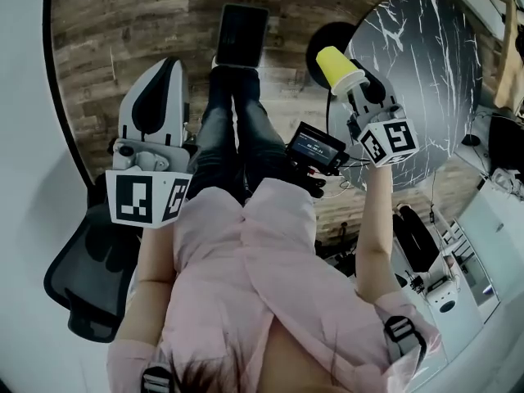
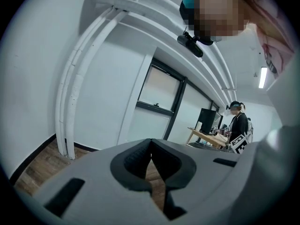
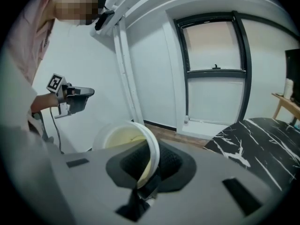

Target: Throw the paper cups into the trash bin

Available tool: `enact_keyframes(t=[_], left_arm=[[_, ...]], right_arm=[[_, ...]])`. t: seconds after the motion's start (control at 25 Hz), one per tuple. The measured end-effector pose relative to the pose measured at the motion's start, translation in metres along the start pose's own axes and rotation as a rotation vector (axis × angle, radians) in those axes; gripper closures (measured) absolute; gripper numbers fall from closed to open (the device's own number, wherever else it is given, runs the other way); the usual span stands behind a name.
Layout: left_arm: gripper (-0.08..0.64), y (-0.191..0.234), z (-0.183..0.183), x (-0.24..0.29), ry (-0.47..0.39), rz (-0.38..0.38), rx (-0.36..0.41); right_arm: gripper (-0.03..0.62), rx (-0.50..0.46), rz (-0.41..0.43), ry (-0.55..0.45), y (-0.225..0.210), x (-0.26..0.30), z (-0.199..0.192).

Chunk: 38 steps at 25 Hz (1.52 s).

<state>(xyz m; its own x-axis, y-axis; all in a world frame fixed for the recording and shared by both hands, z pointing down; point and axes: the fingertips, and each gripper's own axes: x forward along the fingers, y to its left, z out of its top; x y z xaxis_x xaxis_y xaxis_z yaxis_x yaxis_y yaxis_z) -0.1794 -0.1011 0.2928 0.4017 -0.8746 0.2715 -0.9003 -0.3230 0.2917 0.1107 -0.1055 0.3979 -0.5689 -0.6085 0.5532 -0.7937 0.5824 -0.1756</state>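
Yellow paper is what my right gripper (image 1: 352, 88) carries. In the head view the paper cup (image 1: 337, 68) sticks out ahead of it, bottom end away from me and white rim end toward the fingers, right at the left rim of the black marble tabletop (image 1: 426, 72). My left gripper (image 1: 161, 76) hangs well apart from the tabletop, on the far side of my legs (image 1: 241, 129), over the wooden floor (image 1: 115, 23). A black chair (image 1: 82, 277) sits farther from the tabletop than that. A dark rectangular thing (image 1: 242, 33) stands on the floor just past my shoes, near the tabletop; I cannot tell what it is.

In the left gripper view my fingers (image 2: 133, 163) are closed, their tips meeting with nothing between them, and only a sliver of floor shows below the tips. Ahead are a white wall (image 2: 103, 93) and a dark-framed window (image 2: 159, 90).

In the right gripper view my fingers (image 3: 171, 165) are clamped on the cup's wall at the rim, one inside and one outside. The cup (image 3: 124, 137) tilts out to the left with its cream inside facing the camera. The tabletop (image 3: 262, 144) lies just beside it on the right, and the left gripper (image 3: 75, 97) shows far off on the opposite side.
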Motion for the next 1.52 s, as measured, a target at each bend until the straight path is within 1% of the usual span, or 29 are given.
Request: enact_keyframes(t=[0.08,0.16,0.24,0.32,0.56,0.68,0.76,0.88,1.0,1.12,1.2,1.32,1.52], left_arm=[[0.545,0.003,0.0,-0.001,0.002,0.006,0.001],[0.545,0.004,0.0,-0.002,0.0,0.007,0.003],[0.545,0.006,0.0,-0.002,-0.002,0.007,0.003],[0.545,0.006,-0.002,-0.002,-0.001,0.004,-0.002],[0.545,0.007,-0.005,0.003,0.001,-0.001,-0.022],[0.545,0.014,-0.005,0.004,0.0,0.012,-0.039],[0.545,0.02,-0.001,0.001,-0.009,0.034,-0.046],[0.545,0.023,0.001,-0.007,-0.022,0.058,-0.048],[0.545,0.014,0.001,-0.008,-0.038,0.065,-0.048],[0.545,0.007,0.002,-0.005,-0.049,0.064,-0.037],[0.545,0.005,0.002,-0.002,-0.046,0.059,-0.032],[0.545,0.003,-0.004,0.001,-0.037,0.053,-0.04],[0.545,0.004,-0.024,0.006,-0.016,0.042,-0.054]], right_arm=[[0.544,-0.019,-0.007,0.022,-0.007,-0.005,-0.008],[0.545,-0.043,-0.04,0.042,-0.016,-0.007,-0.012],[0.545,-0.043,-0.068,0.031,-0.017,0.0,-0.007],[0.545,-0.03,-0.073,0.007,-0.01,0.015,0.001],[0.545,0.018,-0.032,-0.052,0.024,0.075,0.018],[0.545,0.025,-0.005,-0.05,0.037,0.1,0.016],[0.545,0.028,0.02,-0.047,0.044,0.116,0.015],[0.545,0.027,0.032,-0.028,0.053,0.131,0.011],[0.545,0.024,0.041,0.003,0.056,0.141,-0.001],[0.545,0.042,0.055,0.025,0.057,0.154,-0.014],[0.545,0.067,0.053,0.044,0.056,0.163,-0.026],[0.545,0.088,0.043,0.102,0.054,0.172,-0.053],[0.545,0.11,0.03,0.171,0.05,0.184,-0.088]])
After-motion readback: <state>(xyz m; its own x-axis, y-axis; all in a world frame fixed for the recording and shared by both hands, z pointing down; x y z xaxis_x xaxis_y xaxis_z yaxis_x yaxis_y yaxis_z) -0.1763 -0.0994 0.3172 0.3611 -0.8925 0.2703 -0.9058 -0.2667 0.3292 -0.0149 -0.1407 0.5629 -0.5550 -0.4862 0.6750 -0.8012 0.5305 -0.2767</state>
